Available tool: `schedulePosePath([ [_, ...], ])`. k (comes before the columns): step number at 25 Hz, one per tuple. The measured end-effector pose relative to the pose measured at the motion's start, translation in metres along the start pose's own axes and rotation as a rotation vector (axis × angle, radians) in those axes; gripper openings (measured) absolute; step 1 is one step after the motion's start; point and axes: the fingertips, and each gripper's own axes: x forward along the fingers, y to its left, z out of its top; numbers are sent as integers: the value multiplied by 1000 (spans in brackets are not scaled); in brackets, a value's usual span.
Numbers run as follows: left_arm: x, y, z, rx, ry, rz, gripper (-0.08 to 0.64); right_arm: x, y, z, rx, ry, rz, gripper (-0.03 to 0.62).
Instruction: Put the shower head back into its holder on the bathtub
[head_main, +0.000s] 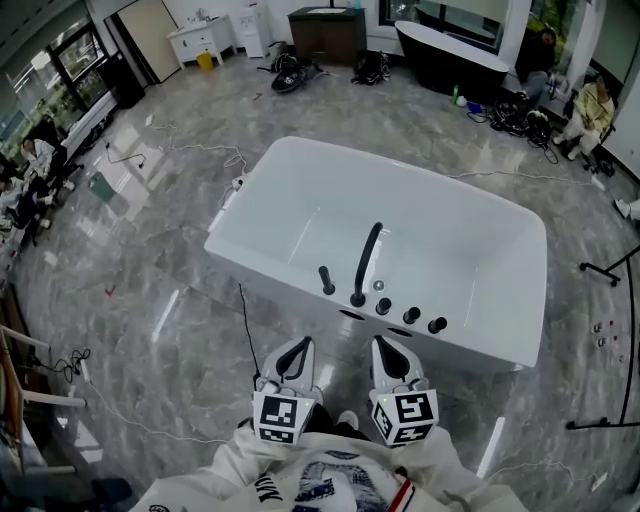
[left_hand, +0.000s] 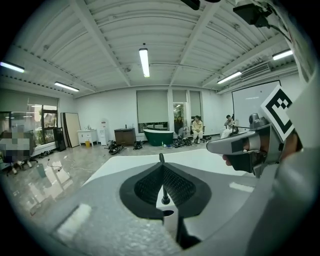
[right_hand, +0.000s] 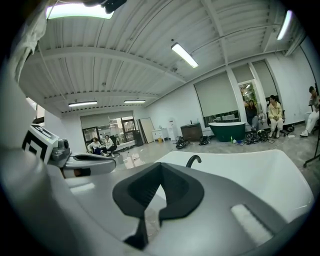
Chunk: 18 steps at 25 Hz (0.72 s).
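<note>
- I am holding my left tongs (head_main: 293, 360) and right tongs (head_main: 392, 362) side by side, both pressed together, pinching nothing.
- The black shower head (head_main: 325, 280) is standing up on the white bathtub (head_main: 470, 340) edge, just ahead of my left tongs, beside the bent tap (head_main: 366, 262).

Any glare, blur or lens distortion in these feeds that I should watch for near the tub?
Head view: evenly lit and sharp, but the polished floor shows streaky reflections and the bathtub edges bow slightly. Left gripper view: heavy fisheye, dark corners, ceiling light blown out. Right gripper view: same curvature, ceiling strip bright, tub readable.
</note>
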Motion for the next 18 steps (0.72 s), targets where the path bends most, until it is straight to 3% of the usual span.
schedulePosePath([
  [9,-13,-11,6,-4,-9,-21,0,-15,11,8,-18,-13,-2,3],
  [18,-23,5,4,-5,-27,-22,0,-11,25,5,-23,-10,-25,3],
])
